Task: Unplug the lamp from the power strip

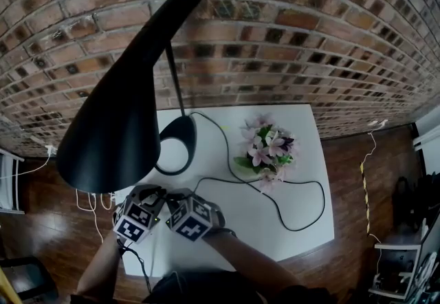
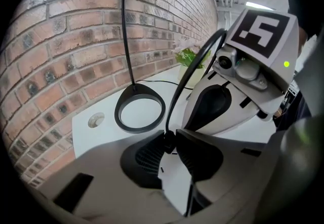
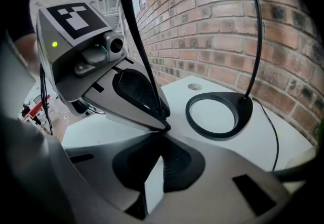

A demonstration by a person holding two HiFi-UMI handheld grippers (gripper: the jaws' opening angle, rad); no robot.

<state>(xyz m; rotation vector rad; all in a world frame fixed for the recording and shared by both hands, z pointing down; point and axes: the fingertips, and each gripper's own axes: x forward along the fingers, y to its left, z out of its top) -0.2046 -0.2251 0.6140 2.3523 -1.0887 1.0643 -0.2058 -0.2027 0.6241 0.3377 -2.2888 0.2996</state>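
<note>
- A brick wall (image 1: pixel 289 34) runs behind everything, with a wood floor (image 1: pixel 344 165) below it.
- The white desk (image 1: pixel 234 227) stands against that wall.
- The black lamp (image 1: pixel 124 110) stands at the desk's back left. Its thin stem rises from a ring base (image 1: pixel 180 148) near the wall, and the big shade leans out over the front left corner.
- A bunch of pink flowers (image 1: pixel 265 148) sits just right of the base.
- The left tongs (image 2: pixel 169 139) pinch the lamp's cord at the pad tips, over the desk's front left.
- The right tongs (image 3: pixel 163 134) have their tips drawn together, hard against the left pair. Whether the cord is caught there too I cannot tell.
- The cord (image 1: pixel 322 201) leaves the base, loops right across the desk and returns to the tongs.
</note>
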